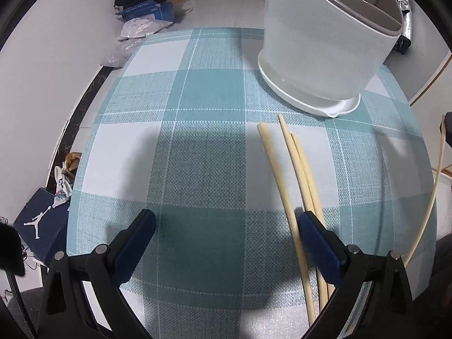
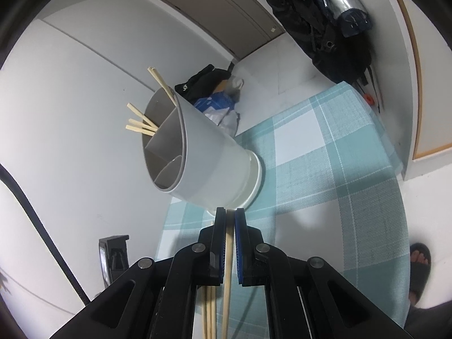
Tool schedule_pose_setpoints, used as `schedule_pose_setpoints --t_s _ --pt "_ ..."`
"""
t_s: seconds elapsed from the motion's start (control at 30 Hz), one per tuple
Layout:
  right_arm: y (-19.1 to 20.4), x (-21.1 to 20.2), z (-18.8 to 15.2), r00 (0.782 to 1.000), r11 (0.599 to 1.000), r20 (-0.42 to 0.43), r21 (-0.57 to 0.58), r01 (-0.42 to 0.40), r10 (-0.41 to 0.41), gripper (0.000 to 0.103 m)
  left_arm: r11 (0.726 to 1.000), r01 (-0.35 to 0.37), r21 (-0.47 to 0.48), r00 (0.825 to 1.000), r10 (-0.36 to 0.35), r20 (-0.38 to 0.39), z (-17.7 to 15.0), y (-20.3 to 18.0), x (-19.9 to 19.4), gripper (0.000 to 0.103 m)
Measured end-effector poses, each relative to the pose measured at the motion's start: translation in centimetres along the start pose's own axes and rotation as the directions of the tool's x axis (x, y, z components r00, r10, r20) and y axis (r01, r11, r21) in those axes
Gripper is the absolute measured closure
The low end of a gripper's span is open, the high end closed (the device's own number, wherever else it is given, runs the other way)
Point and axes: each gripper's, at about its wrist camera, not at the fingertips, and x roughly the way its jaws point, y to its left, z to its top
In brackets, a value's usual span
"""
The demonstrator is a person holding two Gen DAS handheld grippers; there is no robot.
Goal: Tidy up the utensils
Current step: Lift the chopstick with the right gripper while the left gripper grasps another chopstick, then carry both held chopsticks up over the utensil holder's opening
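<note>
While pinched, 1 chopstick (image 2: 227,257) runs lengthwise between right fingers (image 2: 219,243).

We hold the left hand-held gripper (image 1: 226,243) tipped steeply down, jaws wide; the right hand-held gripper (image 2: 230,220) is clamped tight.

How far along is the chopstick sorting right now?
Done: four chopsticks already stand in the holder. In hand: the right gripper is shut on one chopstick. Left: three loose chopsticks on the tablecloth, beside the open left gripper.
</note>
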Motion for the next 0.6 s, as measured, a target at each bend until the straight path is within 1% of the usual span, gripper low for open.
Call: schedule_pose_setpoints --t_s 0.1,0.2,0.27,0.3,0.4,0.47,0.5,0.53,0.57,0.6 --pt "0.2 0.0 0.0 1.000 1.000 -0.002 -0.003 -0.003 0.003 0.098 1.000 0.003 0.023 1.000 -0.003 0.004 0.5 -0.6 0.2 0.005" --pt "0.3 0.0 -0.1 1.000 1.000 -0.003 -0.006 -0.006 0.006 0.098 0.999 0.001 0.033 1.000 -0.002 0.023 1.6 -0.9 0.3 0.014" --pt "0.2 0.0 -0.1 1.000 1.000 -0.005 -0.005 -0.006 0.006 0.098 1.000 0.006 0.029 1.000 -0.007 0.024 1.9 -1.0 0.1 0.026" --pt "0.2 0.0 -0.1 1.000 1.000 -0.005 -0.002 -0.005 0.005 0.098 0.999 0.014 0.035 1.000 -0.015 0.023 2.1 -1.2 0.1 0.029" --pt "-0.1 0.1 0.0 1.000 1.000 -0.008 0.009 -0.006 0.006 0.098 0.998 0.024 0.055 0.999 -0.026 0.029 2.6 -1.6 0.2 0.041" --pt "-0.1 0.1 0.1 1.000 1.000 -0.008 0.009 -0.005 0.005 0.098 0.997 0.050 0.050 0.998 -0.051 0.026 2.9 -1.5 0.3 0.063" --pt "0.0 0.1 0.1 1.000 1.000 -0.008 0.006 -0.004 0.004 0.098 0.997 0.061 0.049 0.998 -0.062 0.024 3.1 -1.5 0.3 0.067" --pt "0.0 0.2 0.1 1.000 1.000 -0.008 0.004 -0.004 0.004 0.098 0.997 0.062 0.049 0.998 -0.063 0.022 3.3 -1.6 0.3 0.075" --pt "0.1 0.2 0.1 1.000 1.000 -0.009 0.002 -0.004 0.004 0.098 0.997 0.069 0.041 0.997 -0.070 0.022 3.4 -1.6 0.4 0.086" --pt "0.1 0.2 0.1 1.000 1.000 -0.009 -0.003 -0.003 0.003 0.098 0.997 0.072 0.035 0.997 -0.072 0.023 3.5 -1.7 0.3 0.090"
